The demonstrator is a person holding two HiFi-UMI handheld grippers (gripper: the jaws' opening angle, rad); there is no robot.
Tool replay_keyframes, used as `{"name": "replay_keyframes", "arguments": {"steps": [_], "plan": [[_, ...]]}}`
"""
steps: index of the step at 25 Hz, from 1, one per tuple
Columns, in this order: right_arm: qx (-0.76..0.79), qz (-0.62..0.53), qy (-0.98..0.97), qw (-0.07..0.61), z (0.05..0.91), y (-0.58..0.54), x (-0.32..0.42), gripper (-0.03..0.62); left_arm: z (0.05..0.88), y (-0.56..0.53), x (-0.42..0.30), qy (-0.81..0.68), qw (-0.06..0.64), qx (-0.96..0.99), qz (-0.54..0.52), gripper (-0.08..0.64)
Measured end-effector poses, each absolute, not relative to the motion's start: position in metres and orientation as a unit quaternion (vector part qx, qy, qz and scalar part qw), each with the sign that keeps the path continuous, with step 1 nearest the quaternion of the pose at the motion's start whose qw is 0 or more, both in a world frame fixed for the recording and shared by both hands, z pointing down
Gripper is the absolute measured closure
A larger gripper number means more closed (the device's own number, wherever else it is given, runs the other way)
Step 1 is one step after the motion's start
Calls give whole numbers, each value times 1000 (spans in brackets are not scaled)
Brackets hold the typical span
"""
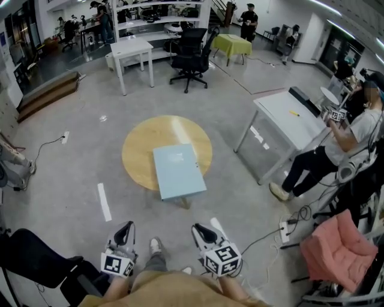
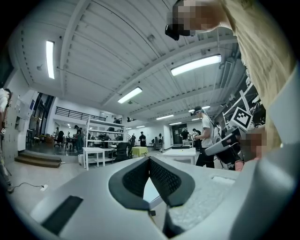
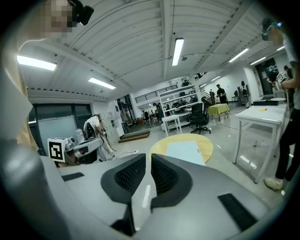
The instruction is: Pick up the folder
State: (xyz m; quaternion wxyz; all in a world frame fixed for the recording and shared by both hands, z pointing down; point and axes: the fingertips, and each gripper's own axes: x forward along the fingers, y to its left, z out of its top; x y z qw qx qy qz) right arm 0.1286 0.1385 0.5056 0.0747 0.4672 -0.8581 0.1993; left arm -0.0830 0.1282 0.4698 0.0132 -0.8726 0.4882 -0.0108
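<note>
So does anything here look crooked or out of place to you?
Only one thing: the light blue folder lies askew on the round wooden table, and its near edge hangs past the table's rim toward the person. Nothing looks spilled or damaged.

I'm looking into a large open lab hall: concrete floor (image 1: 72, 150), white worktables (image 1: 133, 47), office chair (image 1: 191, 48), shelving (image 1: 162, 12), ceiling strip lights (image 3: 177, 50), people (image 1: 248, 21) working.
</note>
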Motion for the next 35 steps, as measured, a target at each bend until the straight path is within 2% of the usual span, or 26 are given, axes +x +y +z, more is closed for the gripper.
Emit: {"name": "replay_keyframes", "arguments": {"steps": [8, 13, 18, 24, 35], "plan": [[481, 215, -845, 87, 506, 44, 74, 571, 484, 20, -130, 462, -22, -886, -6, 557], [491, 206, -841, 98, 504, -14, 36, 571, 470, -50, -162, 443, -7, -897, 10, 557], [508, 195, -830, 119, 515, -47, 9, 571, 495, -96, -187, 425, -24, -905, 15, 557], [527, 206, -813, 138, 538, -73, 18, 571, 517, -145, -176, 398, -48, -916, 15, 557], [504, 239, -822, 115, 571, -118, 54, 571, 517, -185, -144, 425, -41, -904, 2, 557]]}}
